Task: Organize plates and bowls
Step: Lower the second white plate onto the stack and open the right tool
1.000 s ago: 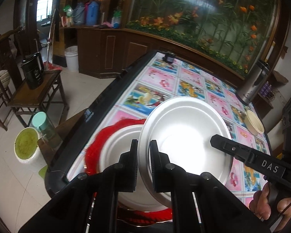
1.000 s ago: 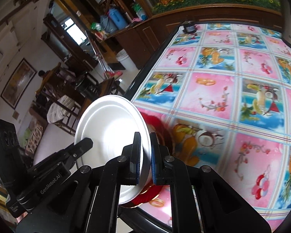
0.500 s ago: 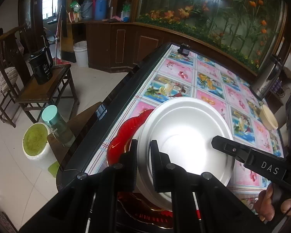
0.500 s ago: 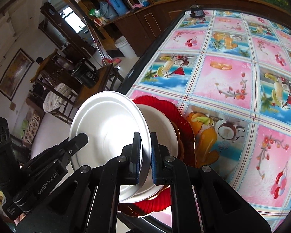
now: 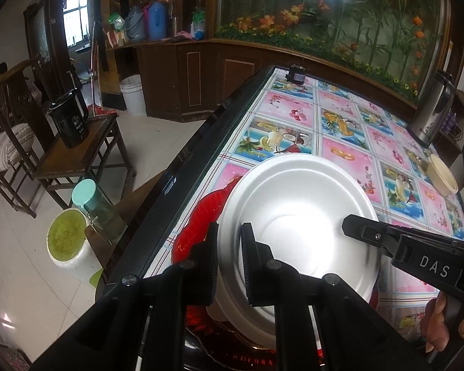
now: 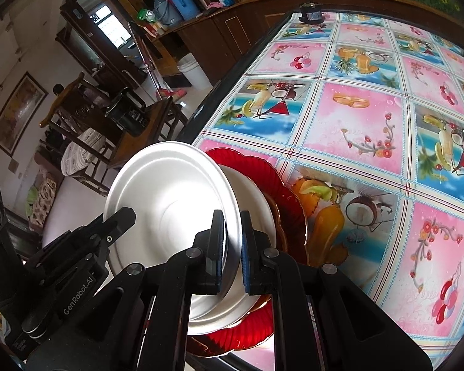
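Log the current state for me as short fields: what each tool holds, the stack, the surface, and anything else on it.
left tool: shut on rim of round silver metal plate
right tool: shut on the same plate's opposite rim
plate attitude: tilted above the stack
stack: white plate on scalloped red glass plate
surface: table with pink and blue fruit-print cloth, stack near its edge
also on table: steel thermos, beige bowl

"DAS" on right tongs, "GenRobot.AI" on left tongs (white lettering, both)
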A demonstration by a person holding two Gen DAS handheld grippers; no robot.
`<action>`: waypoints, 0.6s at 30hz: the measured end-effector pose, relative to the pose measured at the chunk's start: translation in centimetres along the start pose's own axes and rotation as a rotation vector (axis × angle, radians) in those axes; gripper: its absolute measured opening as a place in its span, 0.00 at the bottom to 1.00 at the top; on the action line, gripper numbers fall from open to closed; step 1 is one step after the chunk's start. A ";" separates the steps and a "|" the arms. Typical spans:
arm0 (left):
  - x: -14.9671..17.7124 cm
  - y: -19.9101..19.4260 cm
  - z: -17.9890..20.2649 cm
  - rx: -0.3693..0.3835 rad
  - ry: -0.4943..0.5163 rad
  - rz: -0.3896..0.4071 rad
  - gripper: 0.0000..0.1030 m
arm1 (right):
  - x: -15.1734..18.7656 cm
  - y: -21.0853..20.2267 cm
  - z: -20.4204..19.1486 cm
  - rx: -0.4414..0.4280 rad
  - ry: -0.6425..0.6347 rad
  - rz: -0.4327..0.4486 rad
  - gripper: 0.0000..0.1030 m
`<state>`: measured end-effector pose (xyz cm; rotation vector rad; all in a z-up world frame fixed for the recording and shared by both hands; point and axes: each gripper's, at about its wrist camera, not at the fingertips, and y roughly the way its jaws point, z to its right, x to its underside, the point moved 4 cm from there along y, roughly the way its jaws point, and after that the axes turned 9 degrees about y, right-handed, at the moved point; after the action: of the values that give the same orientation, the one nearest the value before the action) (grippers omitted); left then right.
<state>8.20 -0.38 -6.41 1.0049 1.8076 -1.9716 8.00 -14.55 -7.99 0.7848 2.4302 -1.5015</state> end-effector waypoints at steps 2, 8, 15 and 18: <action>0.0 0.2 0.0 -0.009 0.009 -0.001 0.14 | 0.0 0.2 0.2 0.000 0.000 -0.003 0.09; 0.1 0.6 0.3 -0.040 0.037 -0.005 0.15 | -0.1 0.6 0.4 0.013 -0.011 -0.003 0.09; 0.0 0.8 0.7 -0.088 0.076 -0.005 0.17 | -0.1 0.6 0.3 0.026 -0.039 0.007 0.10; 0.0 0.6 0.6 -0.107 0.083 -0.003 0.17 | -0.1 0.1 0.1 0.031 -0.062 0.029 0.14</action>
<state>8.42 -1.02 -6.91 1.0650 1.9368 -1.8383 8.14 -14.59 -8.10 0.7648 2.3464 -1.5334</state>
